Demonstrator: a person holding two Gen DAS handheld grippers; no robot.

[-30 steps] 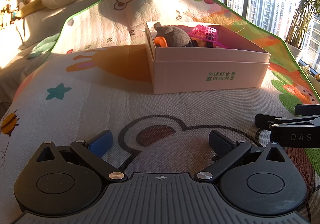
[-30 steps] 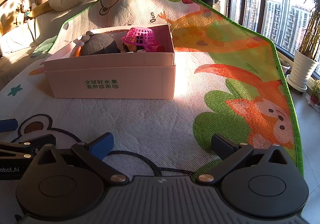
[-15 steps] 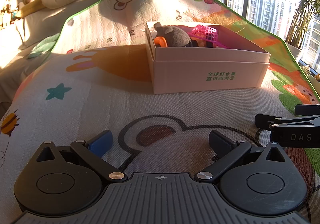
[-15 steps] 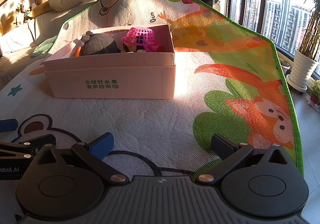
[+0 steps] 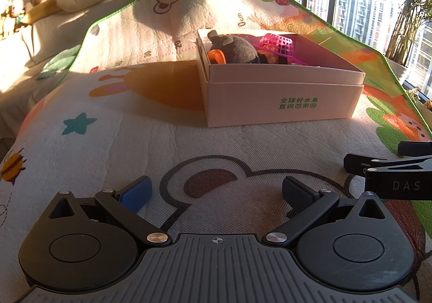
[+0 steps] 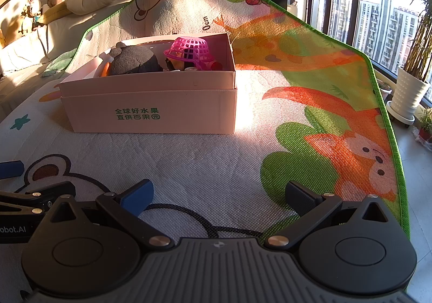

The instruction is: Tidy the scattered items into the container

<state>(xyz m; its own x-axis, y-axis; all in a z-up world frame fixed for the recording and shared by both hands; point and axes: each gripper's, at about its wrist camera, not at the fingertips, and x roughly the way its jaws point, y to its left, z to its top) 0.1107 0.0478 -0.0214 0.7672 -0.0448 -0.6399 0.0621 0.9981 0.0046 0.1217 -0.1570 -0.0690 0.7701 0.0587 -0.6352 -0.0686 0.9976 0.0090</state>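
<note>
Bare play mat (image 5: 189, 141) lies open between both grippers and the cardboard box (image 5: 280, 97). The box's near wall stands in the way; inside, a grey plush toy (image 6: 135, 61) and pink basket (image 6: 189, 49) fill its left end.

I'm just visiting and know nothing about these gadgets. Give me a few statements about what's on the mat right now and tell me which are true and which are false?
1. The pink mesh basket is inside the cardboard box. True.
2. The left gripper is clamped on a toy. False: its jaws are wide apart, with only mat between them.
3. A dark grey plush toy sits in the box. True.
4. The box lies tipped on its side. False: it stands upright, open at the top.
5. The right gripper is open and holds nothing. True.
</note>
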